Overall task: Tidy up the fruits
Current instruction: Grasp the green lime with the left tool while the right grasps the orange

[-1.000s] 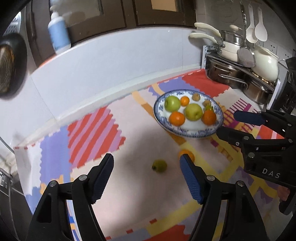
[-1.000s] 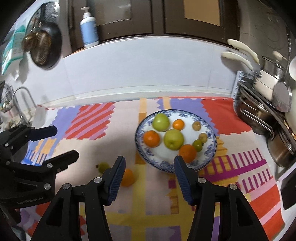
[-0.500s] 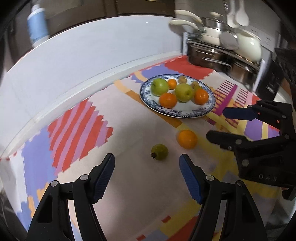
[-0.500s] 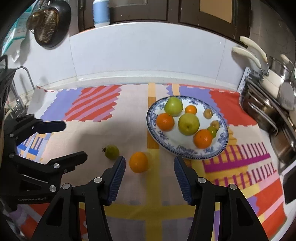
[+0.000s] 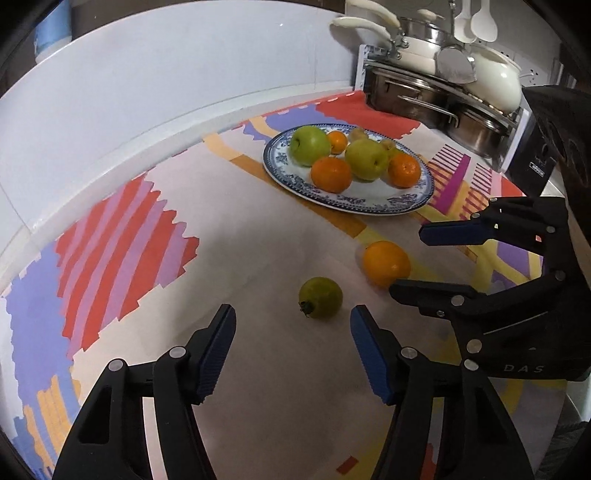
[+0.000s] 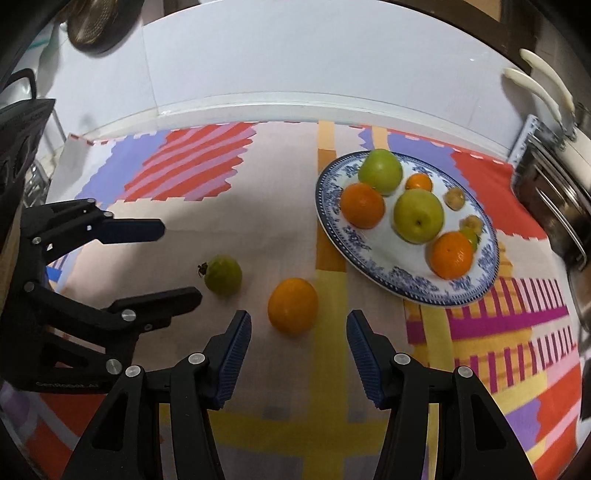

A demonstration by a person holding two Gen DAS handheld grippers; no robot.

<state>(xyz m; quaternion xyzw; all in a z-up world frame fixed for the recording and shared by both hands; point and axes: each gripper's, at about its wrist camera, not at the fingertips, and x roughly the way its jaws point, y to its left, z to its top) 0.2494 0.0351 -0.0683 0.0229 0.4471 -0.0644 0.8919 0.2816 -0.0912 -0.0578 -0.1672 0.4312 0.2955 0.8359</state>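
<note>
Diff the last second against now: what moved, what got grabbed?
Both tools came down toward the two loose fruits: left tool toward the small green fruit, jaws closing, right tool toward the loose orange. Nothing grabbed. Fruits and blue-patterned plate unmoved.

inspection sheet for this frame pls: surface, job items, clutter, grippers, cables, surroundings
Surface: counter under a patterned mat, flat.
Job's things: blue-and-white plate holds two green apples, three oranges and a few small fruits; loose orange and small green fruit lie on the mat, apart.
Clutter: nothing seen.
Grippers: left gripper closing, the green fruit just ahead of its fingertips, untouched; right gripper open, the loose orange just ahead of its fingertips, untouched.
Cables: nothing seen.
Surroundings: white backsplash, rack of steel pots, hanging pan.
</note>
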